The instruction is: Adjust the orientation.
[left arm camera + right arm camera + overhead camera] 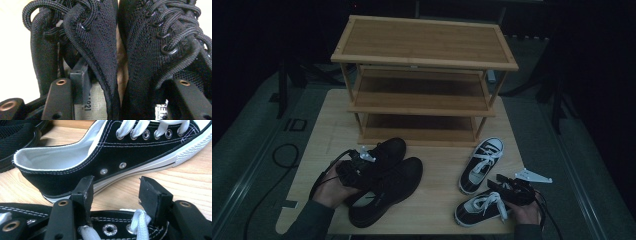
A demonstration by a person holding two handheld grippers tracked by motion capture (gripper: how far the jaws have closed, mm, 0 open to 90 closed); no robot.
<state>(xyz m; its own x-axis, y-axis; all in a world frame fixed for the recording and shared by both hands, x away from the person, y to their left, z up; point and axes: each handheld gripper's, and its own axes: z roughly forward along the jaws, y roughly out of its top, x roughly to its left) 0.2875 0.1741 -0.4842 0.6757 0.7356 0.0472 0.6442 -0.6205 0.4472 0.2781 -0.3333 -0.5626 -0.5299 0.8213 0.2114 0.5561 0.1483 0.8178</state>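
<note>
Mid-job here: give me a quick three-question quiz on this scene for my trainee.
1. True or false: a shoe already stands on a shelf of the wooden rack.
2. How do the jaws of the left tongs stand at the black shoes? A: one jaw inside each shoe, straddling their two neighbouring walls. B: both jaws inside one shoe. C: both jaws clear of the shoes, over bare table.
3. Fill in: the right tongs stand open just above the near sneaker, whose laces are ____.
Key: 1 false; 2 A; 3 white.
</note>
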